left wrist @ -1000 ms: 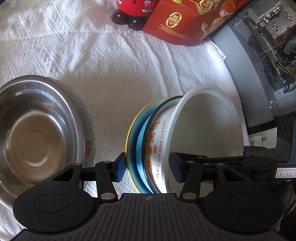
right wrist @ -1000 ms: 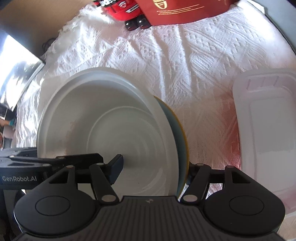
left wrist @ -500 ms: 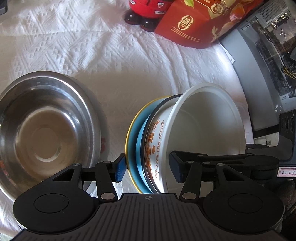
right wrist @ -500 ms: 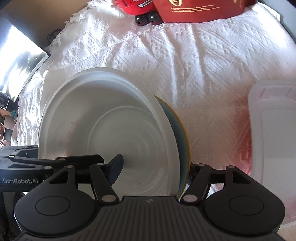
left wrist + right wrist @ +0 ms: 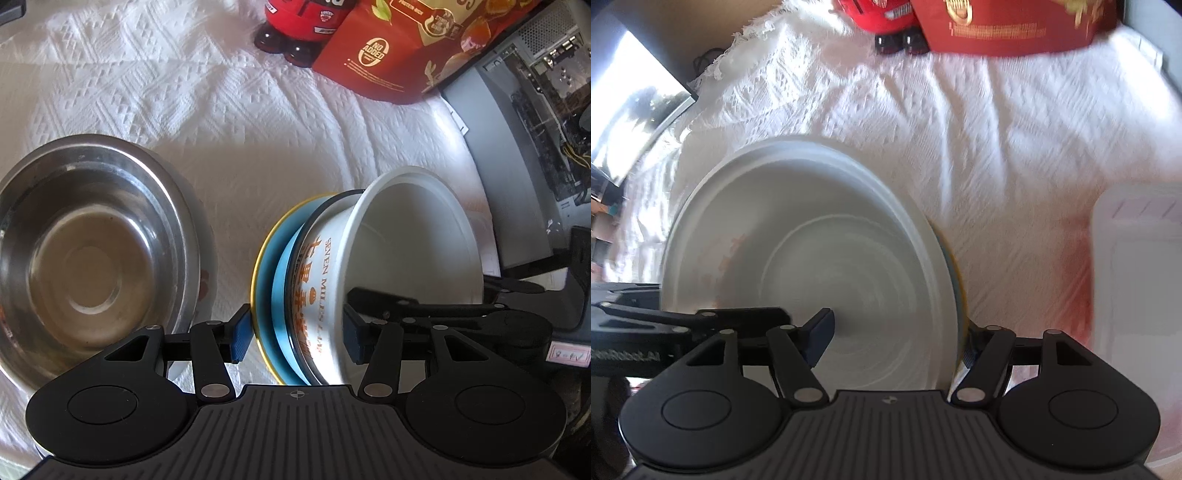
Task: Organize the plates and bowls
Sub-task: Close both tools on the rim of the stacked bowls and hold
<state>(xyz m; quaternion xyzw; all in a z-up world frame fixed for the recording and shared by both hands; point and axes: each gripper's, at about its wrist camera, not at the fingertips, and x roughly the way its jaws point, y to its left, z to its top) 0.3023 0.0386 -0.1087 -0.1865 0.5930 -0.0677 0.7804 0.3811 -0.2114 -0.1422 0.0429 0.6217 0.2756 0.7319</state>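
A steel bowl sits left of the nested bowl stack, snack bag behind.

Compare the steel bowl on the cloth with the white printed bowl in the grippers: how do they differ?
The steel bowl rests upright on the white cloth, ungripped; the white bowl is tipped on its side, clamped with the blue plate by the left gripper and the right gripper. The steel bowl is bare shiny metal; the white bowl carries orange lettering. Both look empty.
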